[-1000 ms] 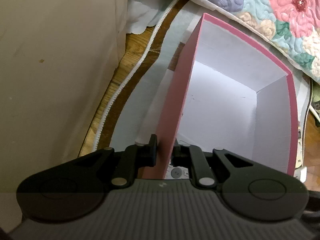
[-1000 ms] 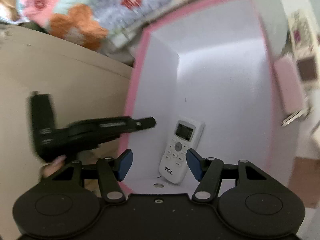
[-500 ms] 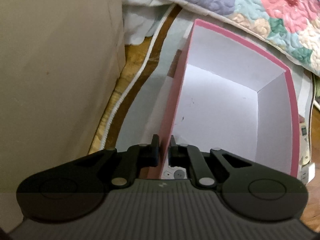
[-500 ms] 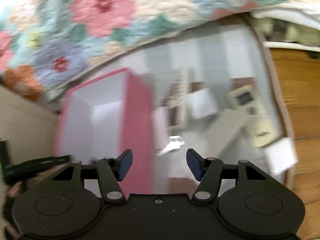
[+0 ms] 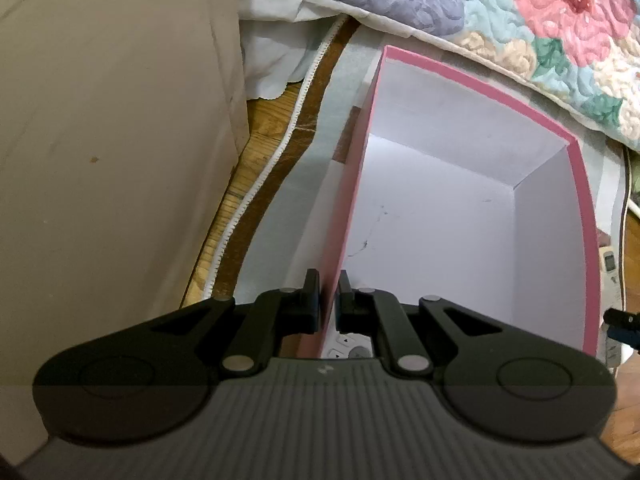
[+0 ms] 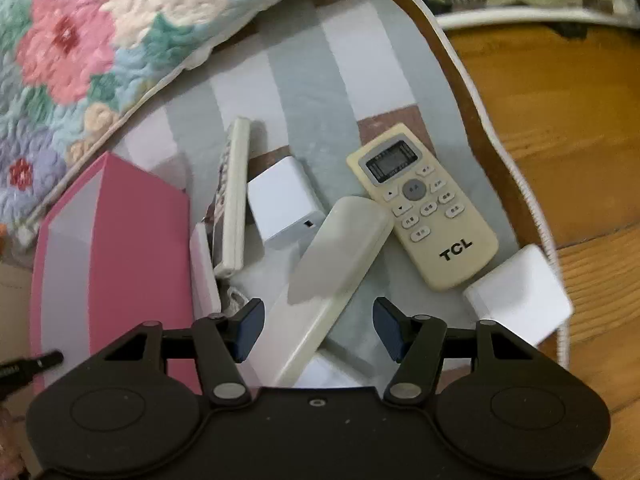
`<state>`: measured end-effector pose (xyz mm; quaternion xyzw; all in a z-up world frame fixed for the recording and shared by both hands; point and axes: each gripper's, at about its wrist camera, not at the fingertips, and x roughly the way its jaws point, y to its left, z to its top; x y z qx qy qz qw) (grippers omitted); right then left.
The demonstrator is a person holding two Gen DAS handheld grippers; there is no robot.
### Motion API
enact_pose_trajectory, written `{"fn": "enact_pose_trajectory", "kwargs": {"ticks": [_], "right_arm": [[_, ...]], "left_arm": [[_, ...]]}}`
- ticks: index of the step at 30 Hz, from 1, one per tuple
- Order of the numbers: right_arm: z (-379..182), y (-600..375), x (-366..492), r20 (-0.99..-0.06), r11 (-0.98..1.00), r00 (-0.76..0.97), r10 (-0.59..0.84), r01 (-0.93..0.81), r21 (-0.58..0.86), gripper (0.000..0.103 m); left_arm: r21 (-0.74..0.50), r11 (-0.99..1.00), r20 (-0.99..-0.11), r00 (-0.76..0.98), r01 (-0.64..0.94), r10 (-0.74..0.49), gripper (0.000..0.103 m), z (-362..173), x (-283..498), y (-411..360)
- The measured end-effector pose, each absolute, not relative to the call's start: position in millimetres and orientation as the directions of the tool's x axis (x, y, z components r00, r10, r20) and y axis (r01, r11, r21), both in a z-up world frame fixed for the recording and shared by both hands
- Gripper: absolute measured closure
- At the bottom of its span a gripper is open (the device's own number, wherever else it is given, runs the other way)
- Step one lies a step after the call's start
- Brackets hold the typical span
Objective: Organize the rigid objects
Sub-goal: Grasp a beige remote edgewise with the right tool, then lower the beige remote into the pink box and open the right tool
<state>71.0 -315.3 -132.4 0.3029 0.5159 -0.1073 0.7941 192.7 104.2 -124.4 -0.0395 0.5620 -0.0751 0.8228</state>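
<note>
A pink box [image 5: 472, 216] with a white inside stands open on a striped mat. My left gripper [image 5: 329, 300] is shut on its near left wall [image 5: 344, 216], one finger outside and one inside. A white remote [image 5: 348, 350] lies on the box floor just under the fingers. In the right wrist view my right gripper [image 6: 318, 326] hangs open over a pile beside the box [image 6: 120, 248]: a cream TCL remote [image 6: 428, 208], a pale remote lying face down [image 6: 336, 272] between the fingers' line, a white charger block [image 6: 282, 200], another white block [image 6: 520, 296] and a thin remote on edge [image 6: 234, 196].
A floral quilt [image 5: 520, 20] hangs over the far side of the mat [image 6: 320, 80]. A beige cloth-covered wall [image 5: 112, 140] rises at the left. Wooden floor [image 6: 560, 120] lies beyond the mat's white trim on the right. A flat pink item [image 6: 204, 268] leans by the box.
My right gripper has swung out of the box, away from the remote inside, to the pile on the mat. My left gripper closed the last gap onto the box wall.
</note>
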Motion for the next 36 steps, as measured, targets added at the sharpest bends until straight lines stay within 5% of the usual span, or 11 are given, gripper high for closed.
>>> {"fn": "enact_pose_trajectory", "kwargs": {"ticks": [8,10,18,31,36], "right_arm": [[-165,-323,60,-0.831,0.736,0.530,0.171,0.492,0.466,0.037],[-166,-324,60,-0.806,0.744,0.563,0.183,0.457,0.488,0.056],[-163,-330,55,-0.757,0.717,0.621,0.202,0.433,0.547,0.077],[-70,-260,59,-0.694,0.934,0.707,0.137,0.142,0.328,0.083],[-11,-202,58,-0.614,0.997,0.785,0.080,-0.061,0.052,0.083]], "left_arm": [[-0.130,0.989,-0.929,0.340,0.070,-0.146,0.096,-132,193,99],[-0.130,0.989,-0.926,0.347,0.074,-0.148,0.096,-132,192,98],[-0.134,0.990,-0.929,0.342,0.050,-0.143,0.096,-136,192,100],[-0.111,0.991,-0.931,0.340,0.078,-0.131,0.096,-136,192,98],[-0.121,0.990,-0.933,0.334,0.067,-0.136,0.097,-136,193,99]]}}
